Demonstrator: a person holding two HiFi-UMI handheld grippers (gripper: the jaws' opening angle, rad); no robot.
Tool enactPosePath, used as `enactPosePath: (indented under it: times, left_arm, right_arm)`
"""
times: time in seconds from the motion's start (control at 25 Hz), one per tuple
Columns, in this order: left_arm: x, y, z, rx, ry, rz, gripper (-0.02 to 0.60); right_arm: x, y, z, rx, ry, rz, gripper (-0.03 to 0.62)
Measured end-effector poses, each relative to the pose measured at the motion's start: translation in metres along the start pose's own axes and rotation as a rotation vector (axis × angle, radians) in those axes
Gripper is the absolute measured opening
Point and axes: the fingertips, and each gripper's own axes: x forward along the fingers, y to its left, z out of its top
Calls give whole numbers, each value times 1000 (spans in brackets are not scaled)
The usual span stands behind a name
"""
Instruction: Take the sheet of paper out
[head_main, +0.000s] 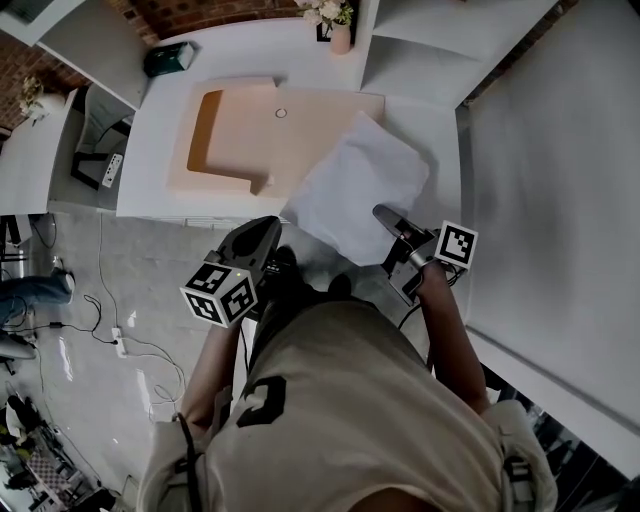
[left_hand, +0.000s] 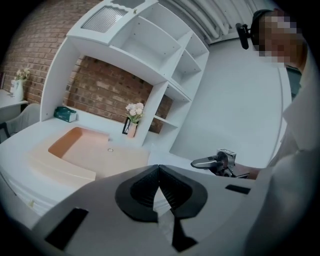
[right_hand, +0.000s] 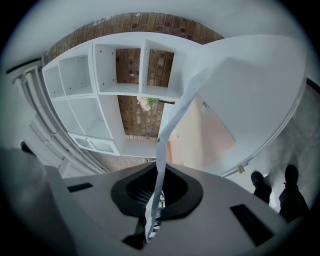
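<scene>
The sheet of paper (head_main: 355, 190) lies over the near right corner of the open beige folder (head_main: 240, 135) and juts past the near edge of the white desk (head_main: 150, 180). The right gripper (head_main: 380, 212) is clenched on the sheet's near right edge. The left gripper (head_main: 268, 226) hangs near the desk's edge, left of the sheet, with its jaws pressed together on nothing. A flower vase (head_main: 340, 32) stands at the far side.

1x sheet of paper (head_main: 355, 185), 1x pink envelope (head_main: 250, 135), 1x vase w/ flowers (head_main: 340, 36), 1x green box (head_main: 168, 58), 2x grippers: left gripper (head_main: 266, 226), right gripper (head_main: 382, 212).
</scene>
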Motion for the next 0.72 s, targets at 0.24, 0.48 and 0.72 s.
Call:
enactPosePath:
  times: [0.24,0.48,0.72]
  left_arm:
    - [-9,-18,-9,6,11,26,17]
    - [-39,-32,-17,8,-2,51,17]
    - [-55,-22,-12,2,-28,35,18]
  right_arm:
    - [-3,2,-14,4,102,60,28]
    - [-14,16,-40,-37,138,94,28]
    - [-8,24,-49,-66,115,78,28]
